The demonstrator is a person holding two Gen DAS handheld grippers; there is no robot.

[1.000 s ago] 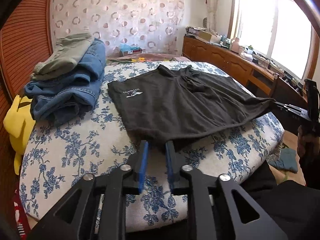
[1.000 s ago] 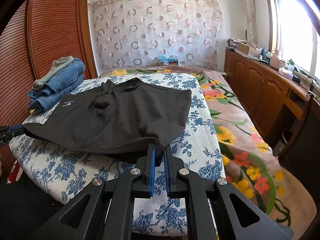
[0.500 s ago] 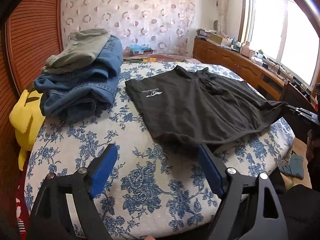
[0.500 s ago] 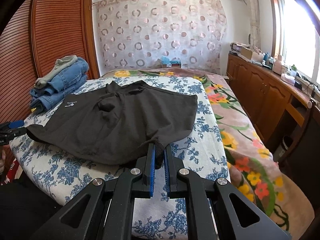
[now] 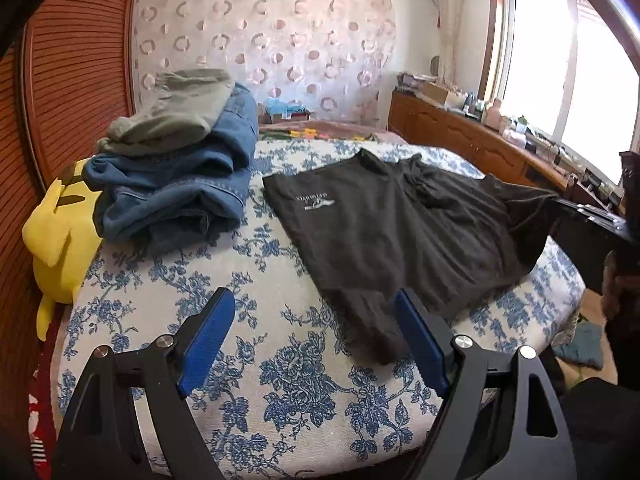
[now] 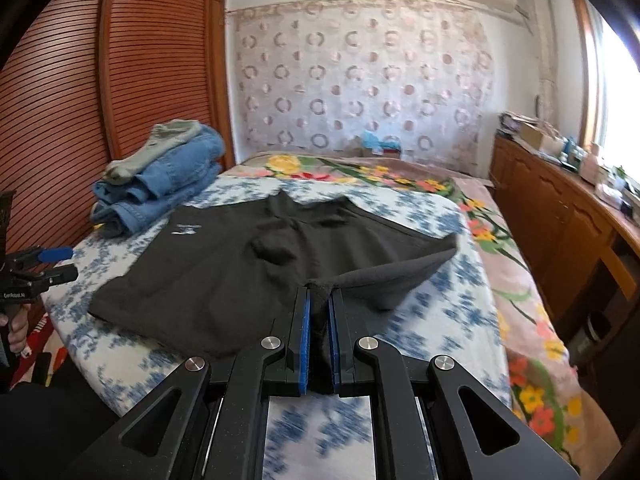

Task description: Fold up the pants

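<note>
L wrist cam: my left gripper point(image 5: 316, 332) spread wide, empty, black pants point(image 5: 400, 232) flat on bed point(image 5: 280, 380) just ahead. R wrist cam: my right gripper point(image 6: 318, 304) pinched on pants corner, lifted.

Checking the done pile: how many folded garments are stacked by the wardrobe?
2 distinguishable: folded grey-green cloth garment on top, folded blue denim jeans beneath, at the bed's far-left corner. The denim may be more than one piece; layers are hidden.

Black shorts point(image 5: 392, 236) flat on floral bedspread point(image 5: 256, 320), one corner lifted.
</note>
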